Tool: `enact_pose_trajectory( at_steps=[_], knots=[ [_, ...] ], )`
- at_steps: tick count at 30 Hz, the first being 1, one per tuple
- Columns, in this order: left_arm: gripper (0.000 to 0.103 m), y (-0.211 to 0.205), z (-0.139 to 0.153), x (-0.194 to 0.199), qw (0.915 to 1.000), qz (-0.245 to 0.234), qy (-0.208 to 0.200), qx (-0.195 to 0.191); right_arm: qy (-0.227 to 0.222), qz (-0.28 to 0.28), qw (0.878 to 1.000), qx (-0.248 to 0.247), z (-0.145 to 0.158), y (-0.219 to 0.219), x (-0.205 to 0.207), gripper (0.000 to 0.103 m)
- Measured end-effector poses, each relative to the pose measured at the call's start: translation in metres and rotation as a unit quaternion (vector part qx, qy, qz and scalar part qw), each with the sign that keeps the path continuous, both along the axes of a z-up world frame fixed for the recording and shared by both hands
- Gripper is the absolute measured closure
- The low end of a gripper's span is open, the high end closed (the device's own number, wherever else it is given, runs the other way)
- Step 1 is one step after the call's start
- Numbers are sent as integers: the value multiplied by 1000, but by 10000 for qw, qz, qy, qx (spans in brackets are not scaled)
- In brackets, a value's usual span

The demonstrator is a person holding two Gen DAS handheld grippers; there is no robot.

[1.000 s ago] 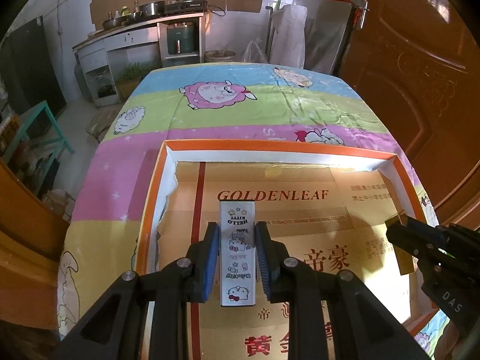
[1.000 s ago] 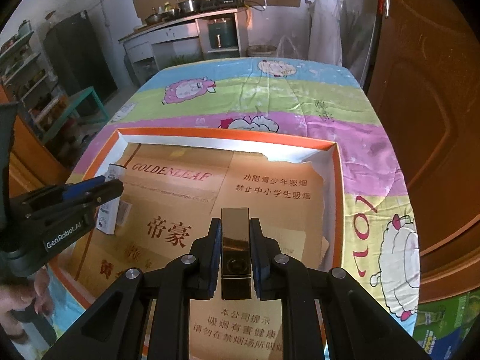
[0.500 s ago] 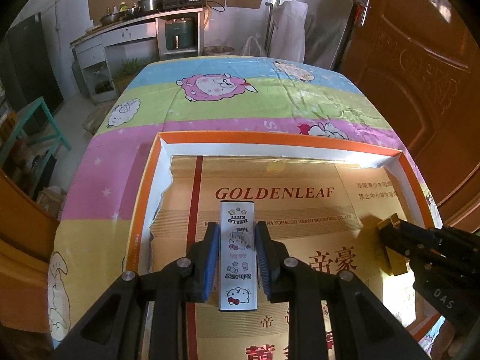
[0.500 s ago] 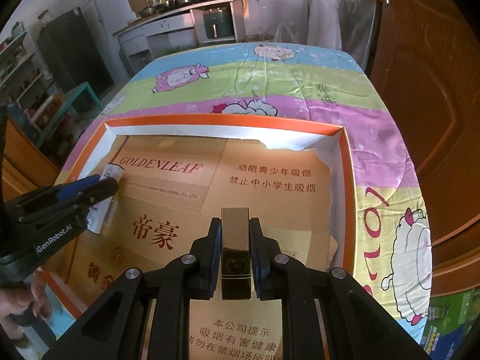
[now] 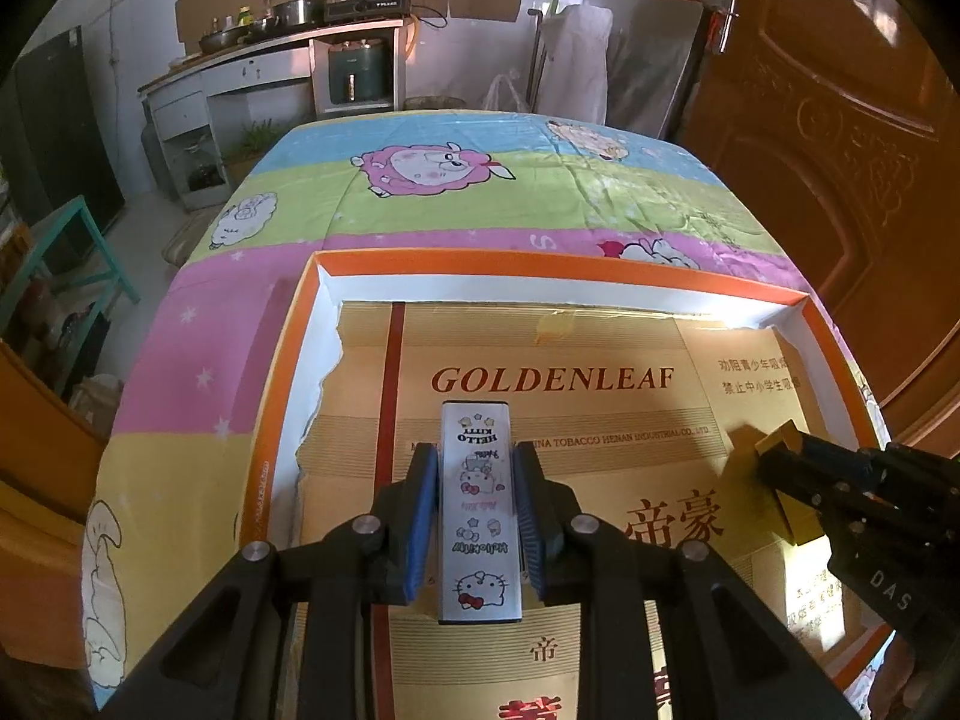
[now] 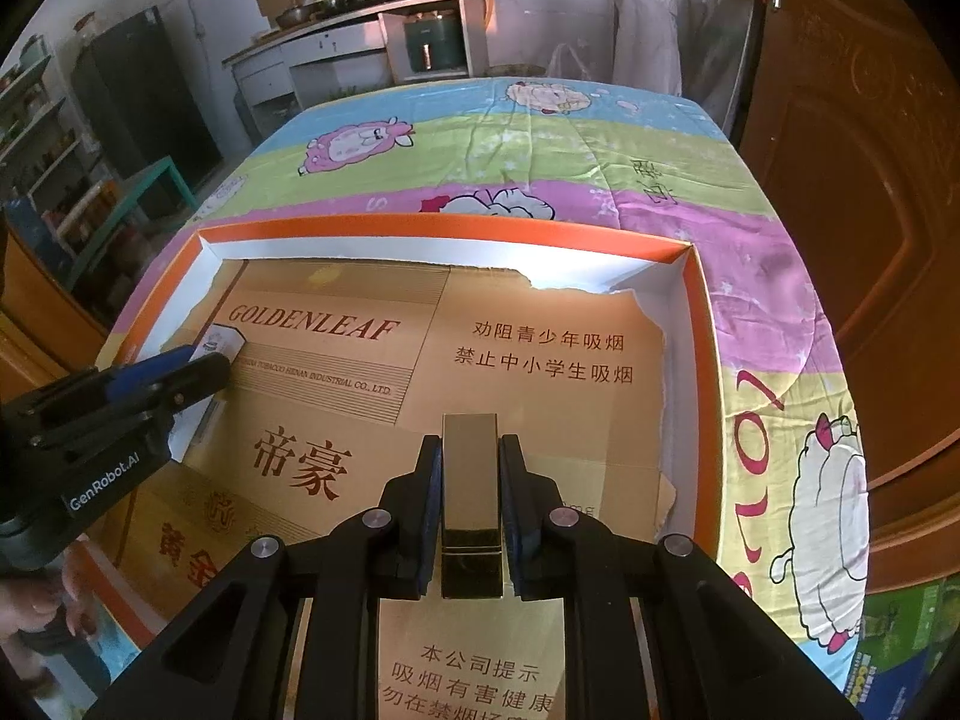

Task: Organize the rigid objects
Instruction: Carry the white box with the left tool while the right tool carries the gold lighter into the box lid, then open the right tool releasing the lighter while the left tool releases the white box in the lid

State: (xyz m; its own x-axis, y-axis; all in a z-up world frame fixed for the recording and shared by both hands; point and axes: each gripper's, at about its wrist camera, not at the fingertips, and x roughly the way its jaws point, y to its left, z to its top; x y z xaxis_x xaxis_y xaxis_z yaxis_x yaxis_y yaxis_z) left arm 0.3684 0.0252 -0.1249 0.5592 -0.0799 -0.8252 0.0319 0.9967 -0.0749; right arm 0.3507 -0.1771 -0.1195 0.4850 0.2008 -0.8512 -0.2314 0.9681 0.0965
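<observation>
Bright cartoon-sheep cloth covered the bench [image 5: 372, 252] under an orange-rimmed tray [image 5: 540, 267]. At lower centre, the left gripper [image 5: 475, 516], its jaws just loosening, flanked the Hello Kitty box [image 5: 478, 504], seemingly to release it; the right gripper [image 6: 471, 510] pinched a gold box [image 6: 470, 480] above the tray.
</observation>
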Motion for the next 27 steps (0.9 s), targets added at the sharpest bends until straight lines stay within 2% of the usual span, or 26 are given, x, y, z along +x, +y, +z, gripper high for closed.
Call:
enact_pose_trajectory(
  at_steps=[9,13,15,18,19,20,27],
  knots=[
    [76,0,-1,-5,9998,195,-48,46,-100,63,9999,-113,-1,2,-3,84],
    [76,-4,-4,-15,9990,230,-238,285,-142,106,9997,-147,-1,3,-4,84],
    [76,-2,-3,-15,9991,296,-251,180,-162,142,9996,-201,-1,4,-5,84],
    [76,3,-1,-15,9991,358,-240,-5,-214,176,9992,-272,0,6,-7,71],
    [76,3,-1,-16,9991,357,-233,-38,-241,182,9992,-274,0,6,-8,62],
    [76,4,0,-16,9991,354,-228,-58,-274,194,9991,-262,1,6,-9,58],
    [76,6,1,-22,9994,290,-184,-83,-340,159,9990,-251,2,6,-15,58]
  ],
)
